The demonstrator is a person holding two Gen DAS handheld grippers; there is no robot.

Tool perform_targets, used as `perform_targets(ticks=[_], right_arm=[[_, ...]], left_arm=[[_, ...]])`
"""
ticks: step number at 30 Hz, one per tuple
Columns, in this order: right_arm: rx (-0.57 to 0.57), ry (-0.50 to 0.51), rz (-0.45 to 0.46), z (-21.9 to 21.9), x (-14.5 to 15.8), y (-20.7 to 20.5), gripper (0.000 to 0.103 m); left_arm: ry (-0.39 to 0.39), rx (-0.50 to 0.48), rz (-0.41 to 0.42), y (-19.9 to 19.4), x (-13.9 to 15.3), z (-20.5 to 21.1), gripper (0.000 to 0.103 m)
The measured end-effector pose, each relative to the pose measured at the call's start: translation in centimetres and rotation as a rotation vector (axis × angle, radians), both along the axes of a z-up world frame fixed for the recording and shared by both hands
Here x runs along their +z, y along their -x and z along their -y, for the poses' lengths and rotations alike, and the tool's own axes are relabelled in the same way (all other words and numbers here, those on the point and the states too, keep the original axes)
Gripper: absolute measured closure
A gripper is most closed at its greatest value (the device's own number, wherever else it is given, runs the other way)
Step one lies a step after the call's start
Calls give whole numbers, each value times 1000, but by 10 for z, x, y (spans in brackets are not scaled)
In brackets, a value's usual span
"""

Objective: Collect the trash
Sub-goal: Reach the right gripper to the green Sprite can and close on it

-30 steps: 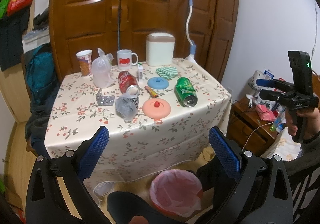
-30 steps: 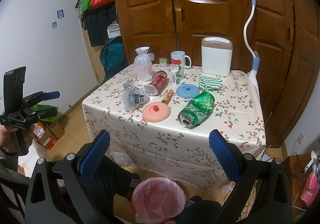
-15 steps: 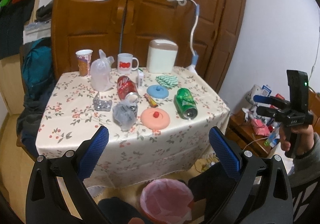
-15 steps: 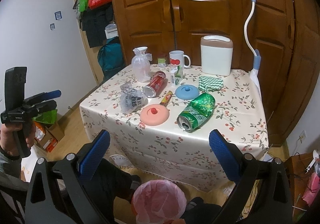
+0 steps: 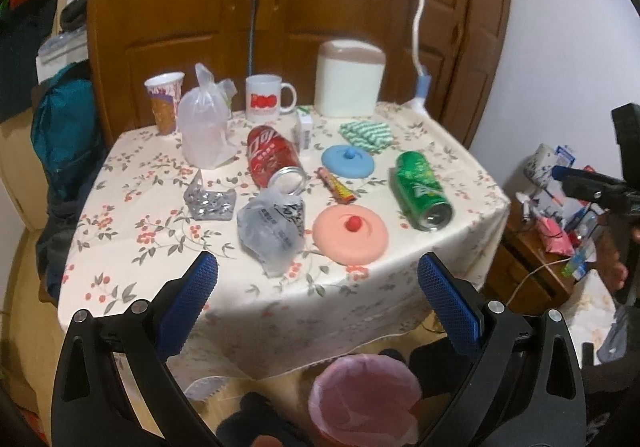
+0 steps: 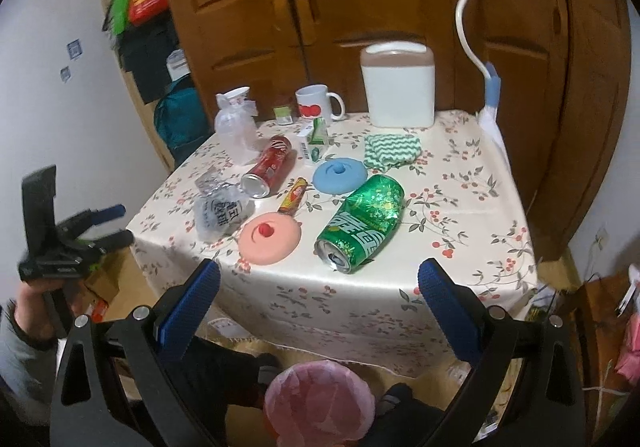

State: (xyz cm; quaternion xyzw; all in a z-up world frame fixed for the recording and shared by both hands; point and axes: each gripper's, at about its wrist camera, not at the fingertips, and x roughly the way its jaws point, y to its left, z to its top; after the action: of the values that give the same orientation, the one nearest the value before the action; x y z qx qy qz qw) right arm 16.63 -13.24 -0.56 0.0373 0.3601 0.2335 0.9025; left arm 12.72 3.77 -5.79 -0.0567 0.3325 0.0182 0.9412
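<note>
A floral-cloth table (image 5: 280,299) holds trash: a red can (image 5: 269,158) and a green can (image 5: 421,191) on their sides, a crumpled plastic bag (image 5: 271,232), a foil blister pack (image 5: 209,201), a candy wrapper (image 5: 337,188). A bin with a pink liner (image 5: 366,399) stands on the floor below the front edge. My left gripper (image 5: 318,297) is open and empty, short of the table. My right gripper (image 6: 319,299) is open and empty, in front of the green can (image 6: 362,222). The bin also shows in the right wrist view (image 6: 320,403).
Also on the table: a pink lid (image 5: 350,233), a blue lid (image 5: 348,161), a mug (image 5: 266,99), a paper cup (image 5: 163,103), a tied clear bag (image 5: 205,127), a white container (image 5: 350,83), a green cloth (image 5: 366,133), a small carton (image 5: 306,127). Wooden wardrobe behind; cluttered nightstand (image 5: 560,231) right.
Both grippers have moved forward toward the table, which looms larger. Both stay open and empty.
</note>
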Motion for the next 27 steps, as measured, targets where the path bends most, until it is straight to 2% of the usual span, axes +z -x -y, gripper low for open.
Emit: perform_targets(ticks=[7, 17, 21, 23, 24, 26, 27], right_arm=[[-41, -5, -71, -2, -24, -45, 5], [-95, -38, -198, -5, -58, -110, 5], [-117, -84, -285, -6, -77, -141, 5], [-138, -93, -329, -6, -88, -154, 5], [-146, -96, -346, -7, -93, -159, 5], [-153, -96, -369, -10, -100, -167, 5], [-153, -86, -372, -12, -102, -170, 5]], left_arm=[[3, 12, -30, -41, -20, -11, 7], [45, 50, -85, -90, -52, -22, 19], [21, 64, -97, -104, -60, -22, 22], [38, 67, -101, -110, -63, -25, 23], [41, 69, -102, -112, -64, -26, 25], [38, 77, -107, -116, -66, -28, 42], [33, 83, -105, -117, -66, -28, 45]])
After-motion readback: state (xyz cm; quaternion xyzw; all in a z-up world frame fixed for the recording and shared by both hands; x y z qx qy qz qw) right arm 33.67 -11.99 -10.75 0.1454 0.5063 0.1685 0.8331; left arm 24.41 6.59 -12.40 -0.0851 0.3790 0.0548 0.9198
